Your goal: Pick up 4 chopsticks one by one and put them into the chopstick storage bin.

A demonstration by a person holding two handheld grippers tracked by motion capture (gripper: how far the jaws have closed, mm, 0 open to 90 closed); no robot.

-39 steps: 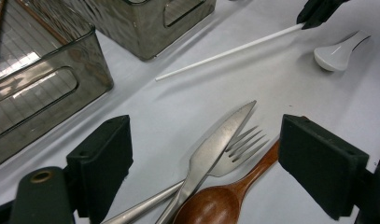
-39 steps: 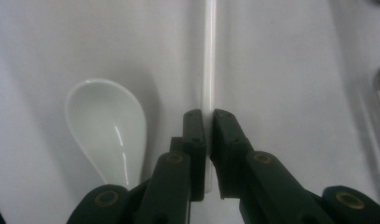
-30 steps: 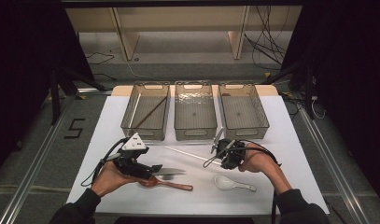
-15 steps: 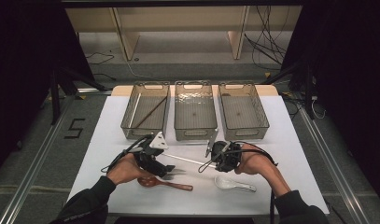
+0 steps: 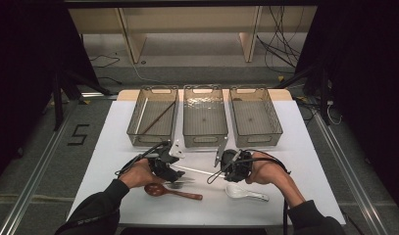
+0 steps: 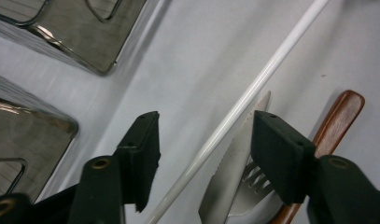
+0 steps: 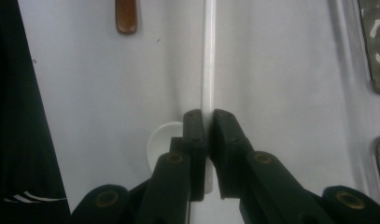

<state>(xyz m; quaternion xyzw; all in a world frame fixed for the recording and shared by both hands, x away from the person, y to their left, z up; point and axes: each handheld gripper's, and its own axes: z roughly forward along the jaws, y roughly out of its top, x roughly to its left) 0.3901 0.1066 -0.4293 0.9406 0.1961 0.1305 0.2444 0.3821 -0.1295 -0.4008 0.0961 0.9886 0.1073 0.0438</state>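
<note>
Across the table, left to right:
Left bin (image 5: 153, 117): holds a white stick and a dark one laid slantwise, so it looks like the home for chopsticks; the middle bin (image 5: 203, 115) and right bin (image 5: 255, 116) seem bare.
Left gripper (image 5: 175, 175): low over the cutlery, its jaws have just been closing and stand half apart with the white chopstick (image 5: 194, 171) running between them; the pads don't press on it yet.
Why there: I judge it is coming in to take the chopstick's free end from the other hand.
Wooden spoon (image 5: 171, 191): lies flat in front of the left hand, untouched.
Right gripper (image 5: 217, 172): jaws together, clamped on the chopstick's near end, holding it low above the table so the left can meet it.
White spoon (image 5: 245, 193): rests just under the right hand.
Left gripper view adds: a knife (image 6: 234, 163) and fork (image 6: 254, 186) lie beside the chopstick (image 6: 243, 105), within the jaw gap, so a careless close could catch them.
Right gripper view adds: the pinch itself, pads tight on the white shaft (image 7: 208, 56).
</note>
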